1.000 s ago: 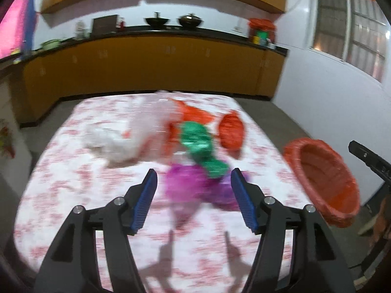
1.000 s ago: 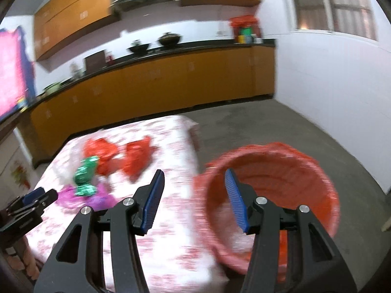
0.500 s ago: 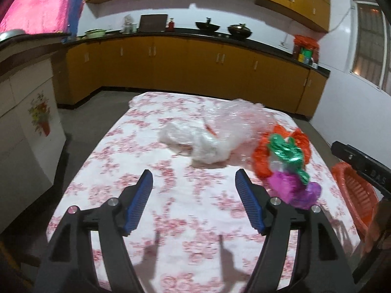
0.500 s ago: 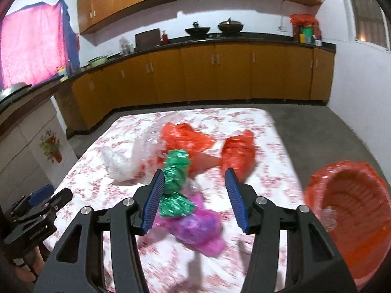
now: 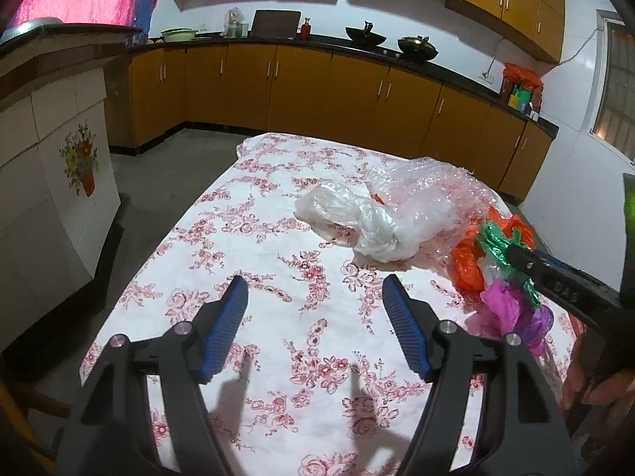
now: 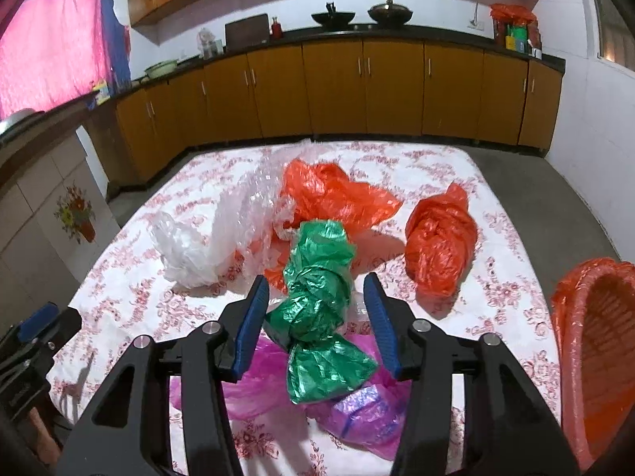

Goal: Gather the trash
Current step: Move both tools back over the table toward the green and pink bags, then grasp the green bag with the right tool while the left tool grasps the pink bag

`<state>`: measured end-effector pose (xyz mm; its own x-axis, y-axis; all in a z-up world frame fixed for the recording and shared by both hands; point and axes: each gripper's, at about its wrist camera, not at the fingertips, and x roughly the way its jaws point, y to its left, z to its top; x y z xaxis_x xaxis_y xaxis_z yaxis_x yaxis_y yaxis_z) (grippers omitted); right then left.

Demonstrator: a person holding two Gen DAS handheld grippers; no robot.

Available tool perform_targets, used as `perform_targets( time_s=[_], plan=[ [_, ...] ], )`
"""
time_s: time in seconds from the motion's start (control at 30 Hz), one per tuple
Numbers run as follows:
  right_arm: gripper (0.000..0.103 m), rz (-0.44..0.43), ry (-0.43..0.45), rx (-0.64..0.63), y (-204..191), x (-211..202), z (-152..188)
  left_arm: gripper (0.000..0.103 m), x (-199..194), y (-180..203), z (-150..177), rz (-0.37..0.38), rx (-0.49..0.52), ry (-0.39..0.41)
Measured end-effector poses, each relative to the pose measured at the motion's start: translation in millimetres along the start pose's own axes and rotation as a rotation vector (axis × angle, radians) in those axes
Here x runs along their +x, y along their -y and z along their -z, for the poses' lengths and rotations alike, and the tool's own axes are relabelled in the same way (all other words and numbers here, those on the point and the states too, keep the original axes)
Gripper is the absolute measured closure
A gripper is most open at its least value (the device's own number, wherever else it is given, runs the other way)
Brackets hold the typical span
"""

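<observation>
Crumpled plastic bags lie heaped on the floral tablecloth [image 6: 496,182], where the right gripper [image 6: 315,309] is closing around the knotted green bag [image 6: 317,277] while the left gripper [image 5: 315,317] hovers spread, empty.

Evenly lit, sharp, fisheye-warped edges, soft shadows.

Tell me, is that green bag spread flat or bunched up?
Bunched up. The green bag is twisted into a knotted, crinkled wad lying on the purple bags.
</observation>
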<state>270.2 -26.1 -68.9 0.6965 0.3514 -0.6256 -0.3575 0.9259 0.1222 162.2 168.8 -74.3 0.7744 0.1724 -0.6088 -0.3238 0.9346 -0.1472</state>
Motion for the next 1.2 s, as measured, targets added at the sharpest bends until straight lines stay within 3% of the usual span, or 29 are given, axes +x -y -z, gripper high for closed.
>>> perform_targets(
  time_s=[0.1,0.13,0.23,0.53,0.77,0.97,1.2],
  plan=[
    [0.064,-0.014,-0.015,0.006,1.4,3.5,1.4,0.034,2.5,1.3,1.1,0.003,0.003,-0.007],
    [0.072,-0.017,-0.016,0.006,1.9,3.5,2.0,0.034,3.3,1.8,1.4,0.005,0.004,-0.008],
    [0.076,-0.022,-0.018,-0.003,3.0,2.0,3.4,0.034,5.1,5.0,1.8,0.015,0.003,-0.014],
    [0.077,-0.005,0.066,0.031,19.2,-26.5,-1.2,0.034,3.7,24.2,0.9,0.065,0.018,-0.022],
    [0.077,0.101,0.140,0.073,56.8,-65.8,6.0,0.032,2.7,64.1,-2.5,0.178,0.072,-0.030],
    [0.077,0.176,0.132,0.128,92.9,-85.7,24.7,0.031,13.2,109.9,1.6,0.272,0.145,-0.065],
    [0.077,0.200,0.113,0.169,113.1,-92.1,39.3,0.035,38.8,133.7,11.2,0.291,0.179,-0.139]
  ],
)
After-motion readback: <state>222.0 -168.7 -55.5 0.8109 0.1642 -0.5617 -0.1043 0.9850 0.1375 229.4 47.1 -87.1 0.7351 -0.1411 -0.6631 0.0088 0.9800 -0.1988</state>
